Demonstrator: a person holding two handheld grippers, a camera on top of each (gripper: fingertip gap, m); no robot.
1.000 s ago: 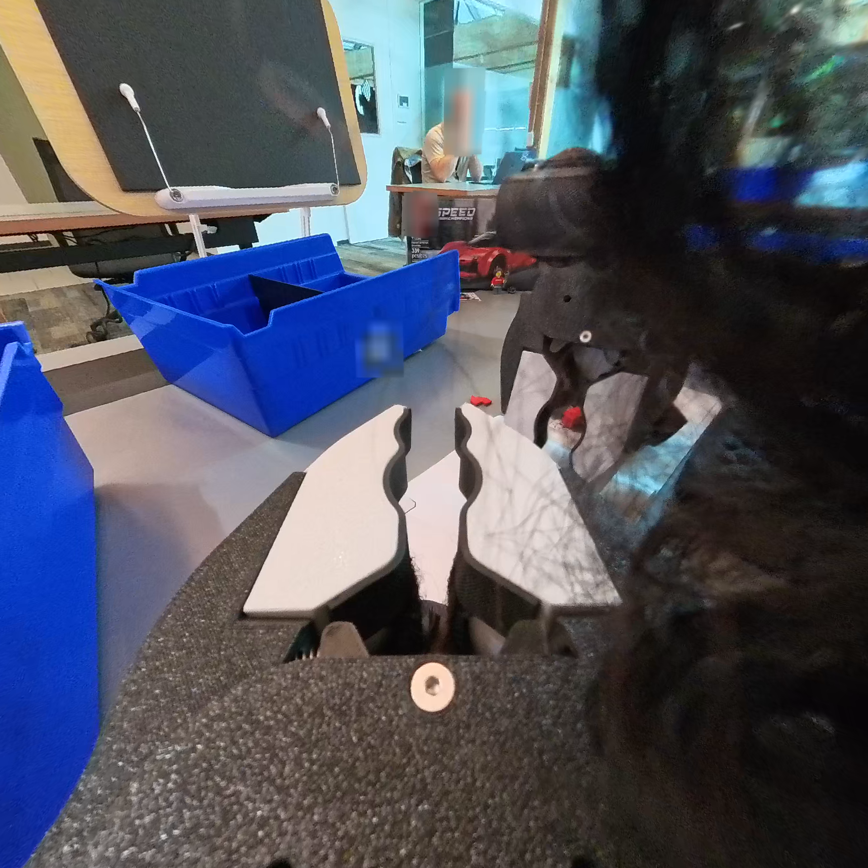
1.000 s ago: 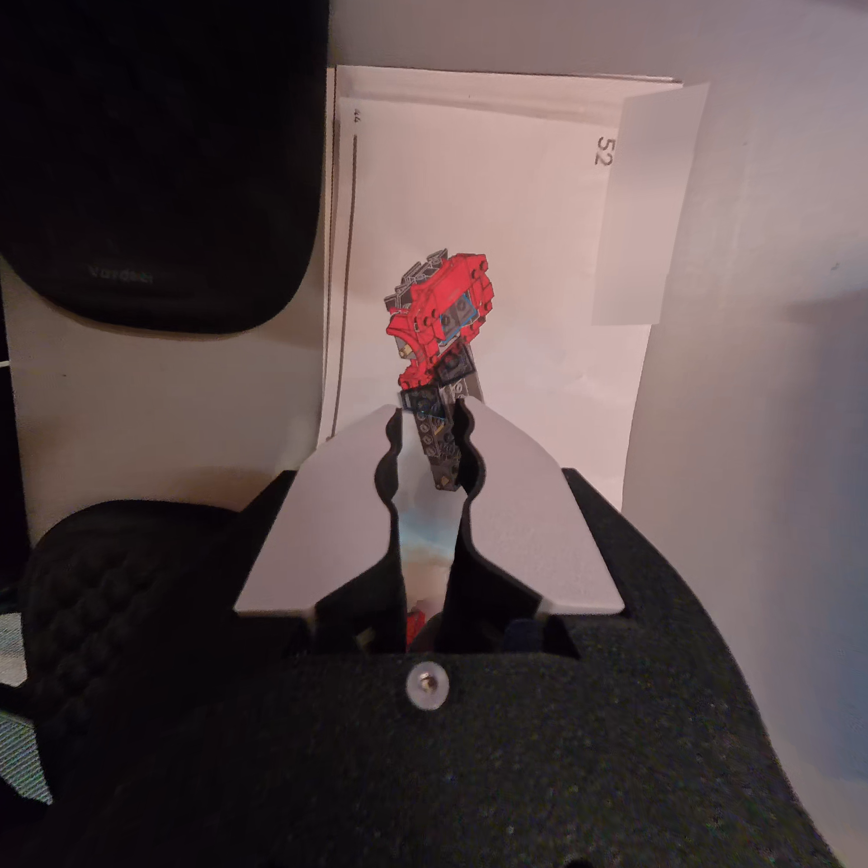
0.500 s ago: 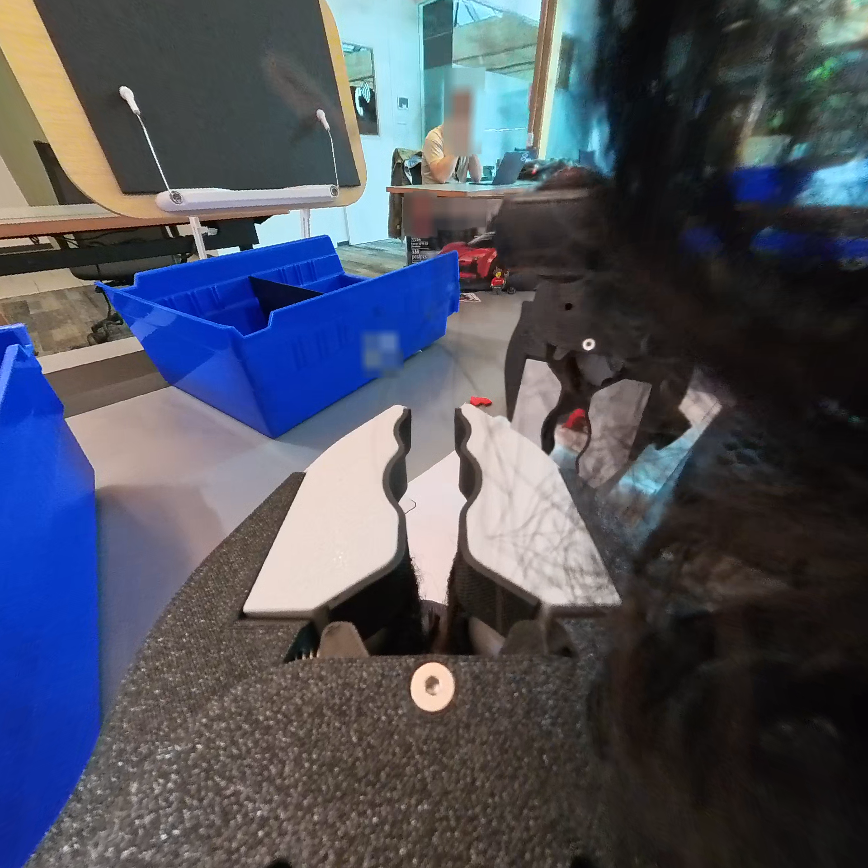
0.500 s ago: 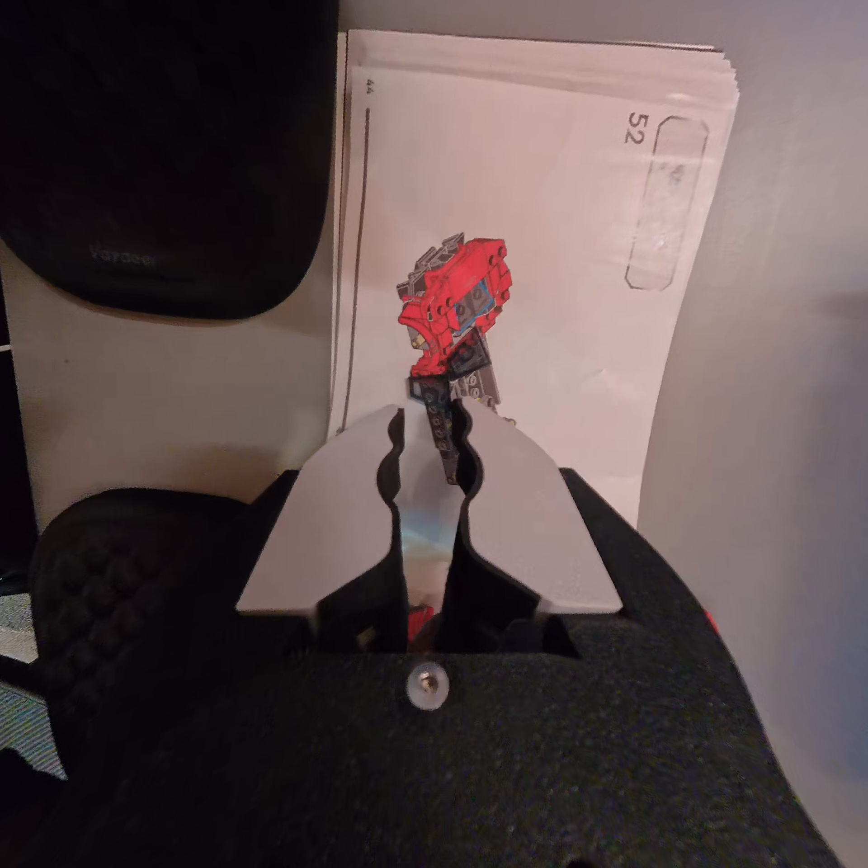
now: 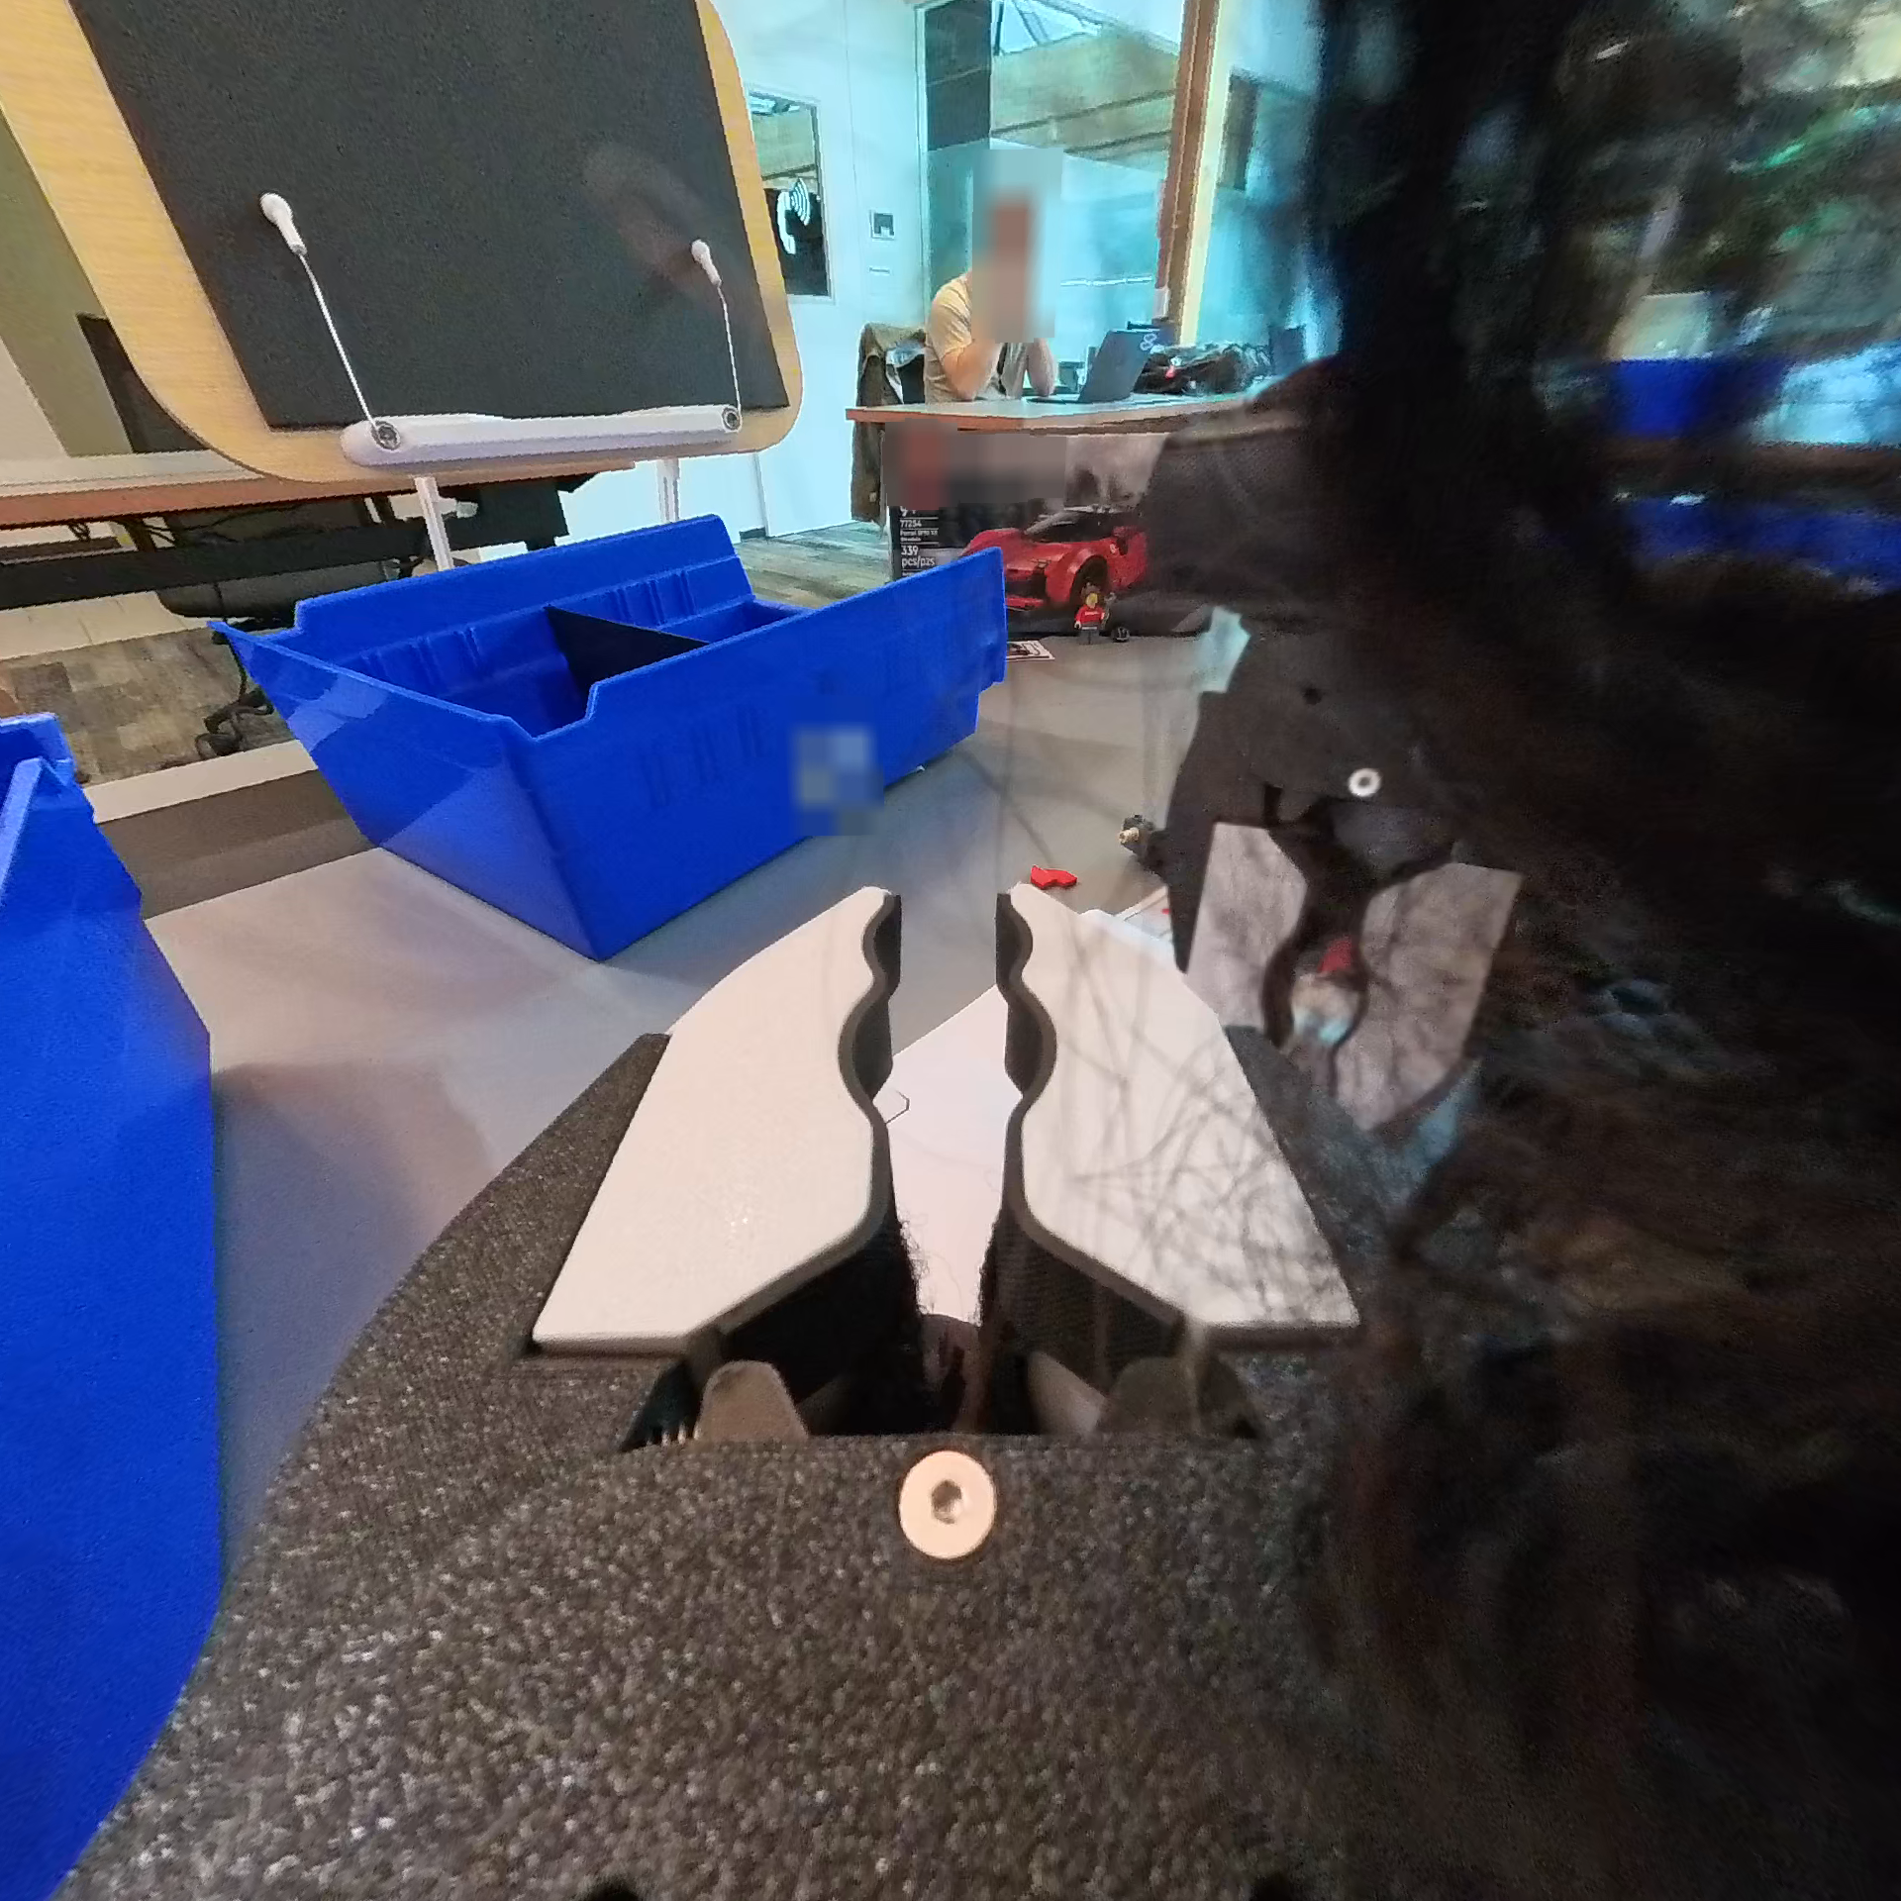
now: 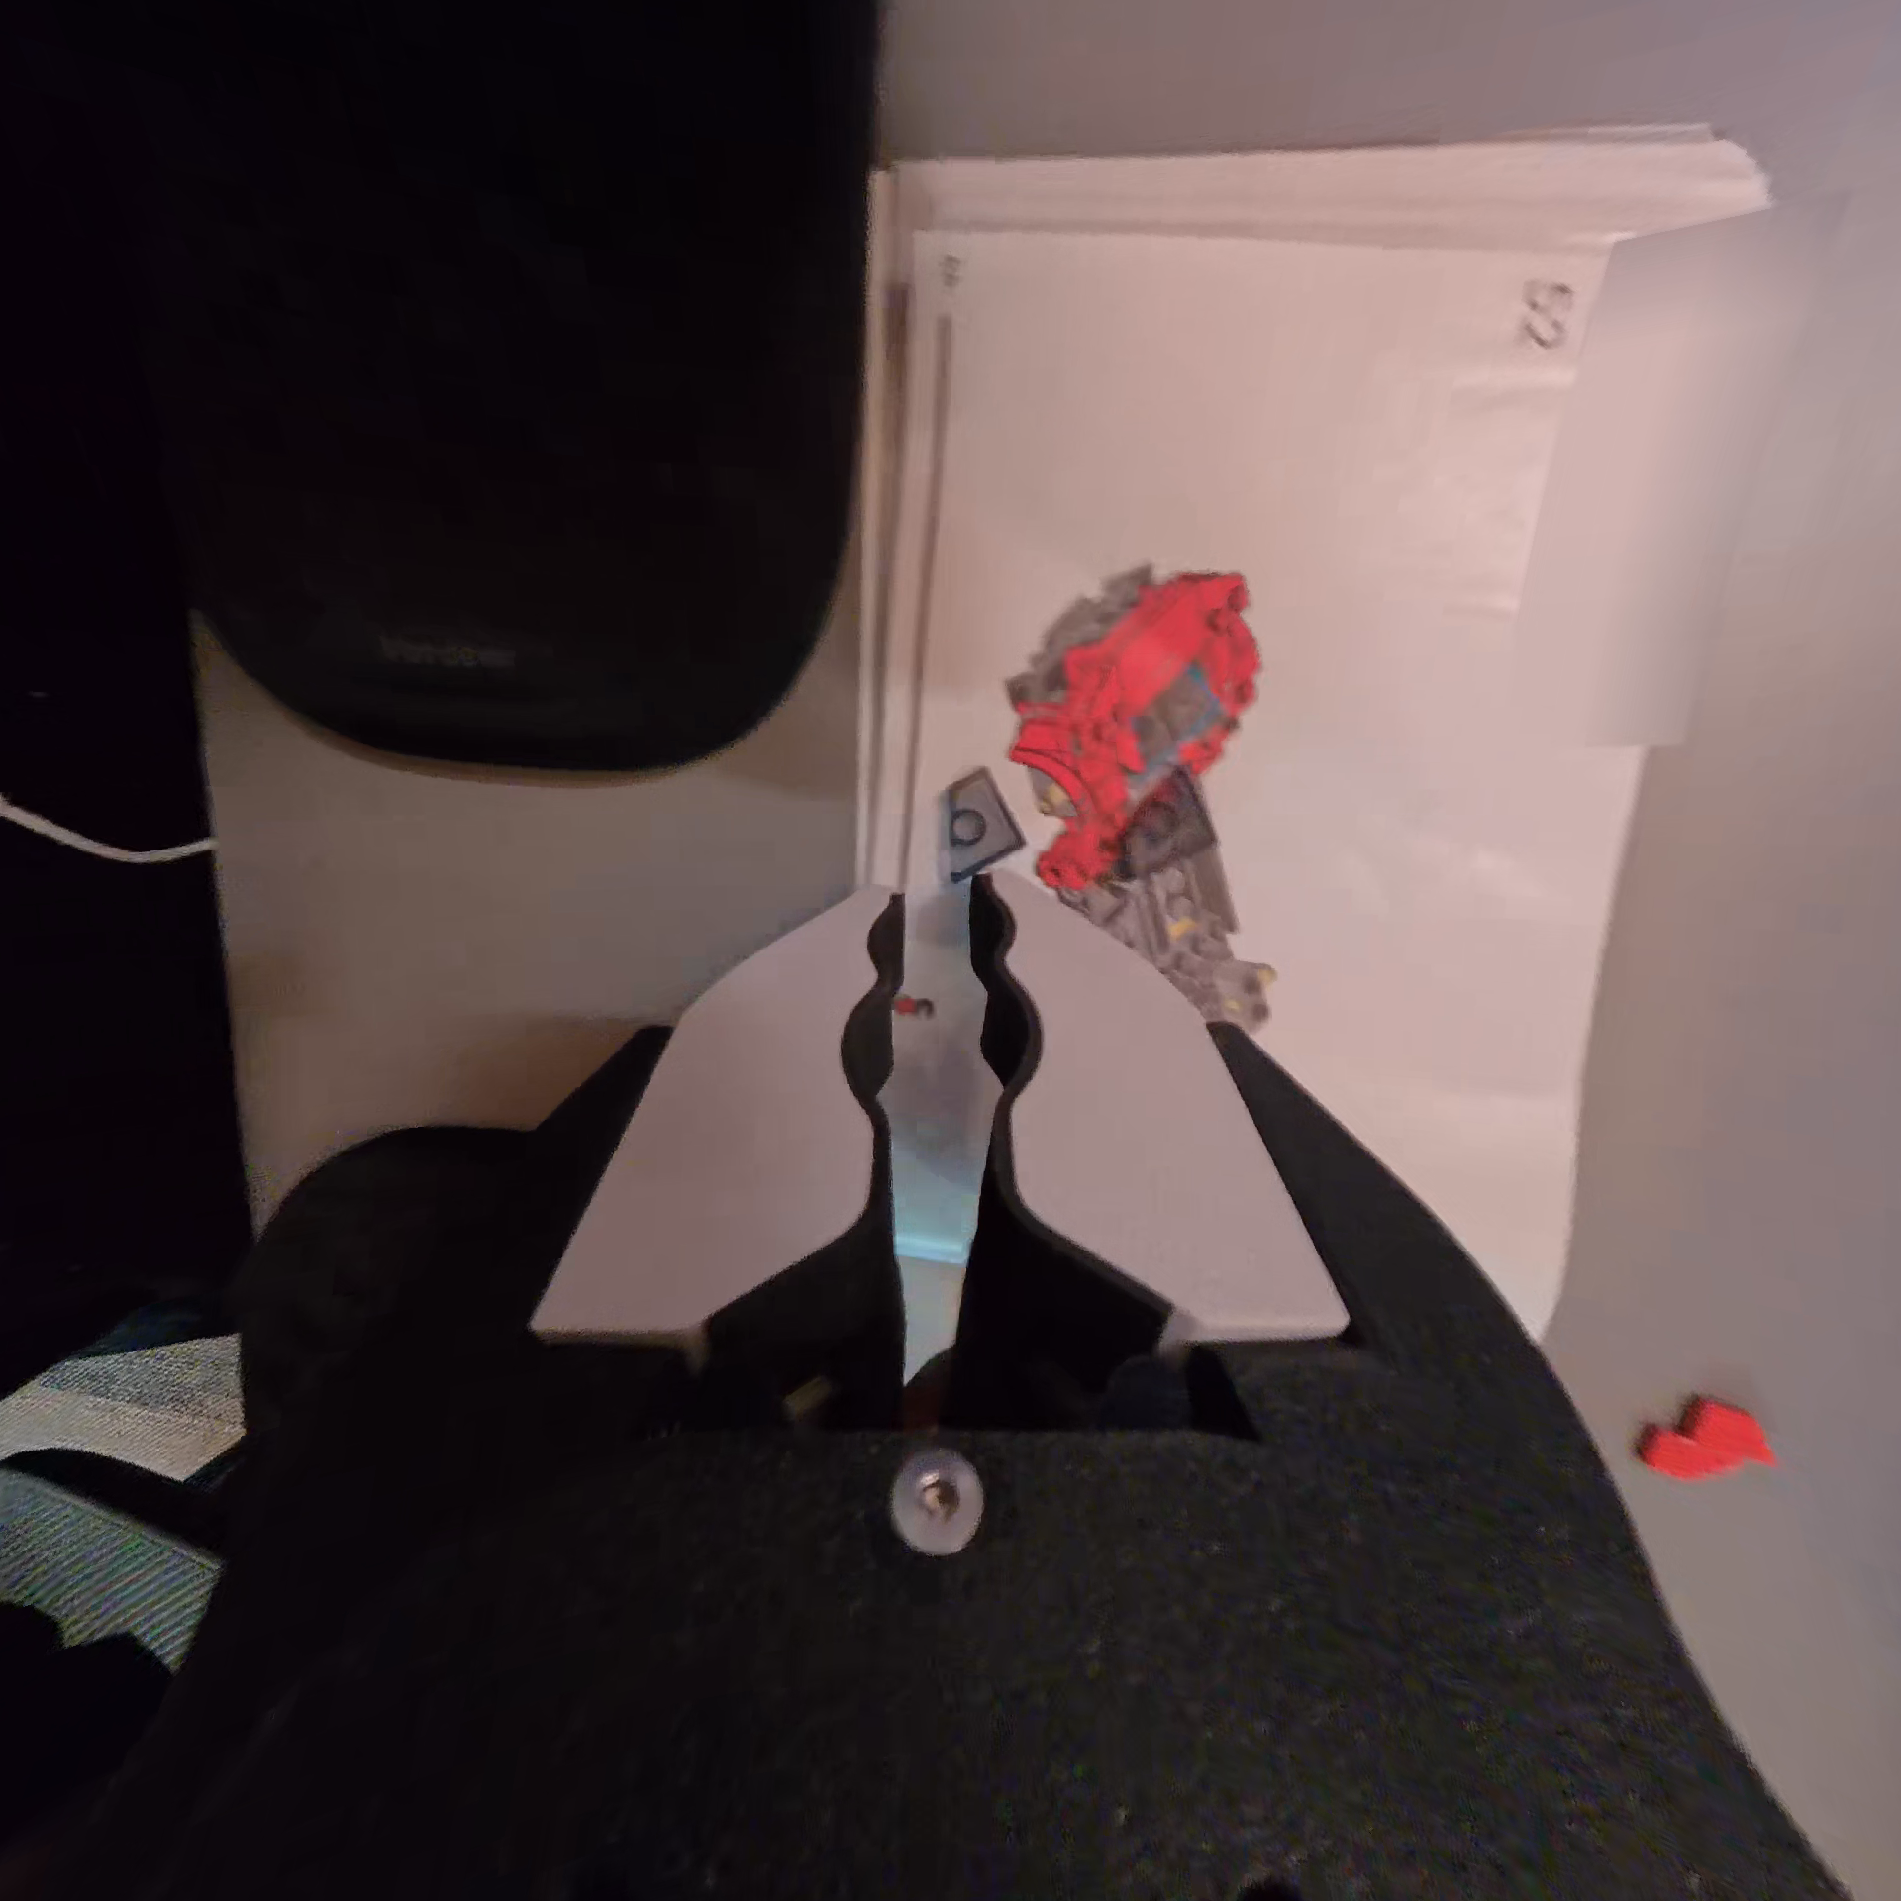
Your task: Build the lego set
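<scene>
My right gripper [image 6: 941, 885] is shut on a small dark grey wedge piece [image 6: 975, 831] that sticks out past its fingertips. It hovers over the left edge of the open instruction booklet [image 6: 1337, 494], just left of the printed red and grey model picture [image 6: 1142, 710]. My left gripper [image 5: 944, 910] stands with a narrow gap between its fingers and nothing in it, low over the white booklet [image 5: 946, 1111]. The right gripper also shows in the left wrist view [image 5: 1327, 957], pointing down at the table. A loose red piece [image 6: 1702, 1450] lies on the table, and shows in the left wrist view [image 5: 1051, 876] too.
A blue divided bin [image 5: 617, 741] stands ahead on the left and another blue bin [image 5: 93, 1234] is close at the left edge. The set's box [image 5: 1049, 545] and a minifigure [image 5: 1092, 617] stand at the back. A black padded object [image 6: 514, 411] lies left of the booklet. Dark fuzzy blur [image 5: 1646, 1029] hides the right side. My right fingertips sit around 12 cm from my left ones.
My right gripper has shifted left off the printed picture and drawn back, still gripping the dark piece; the loose red piece came into view. My left gripper has not moved.
</scene>
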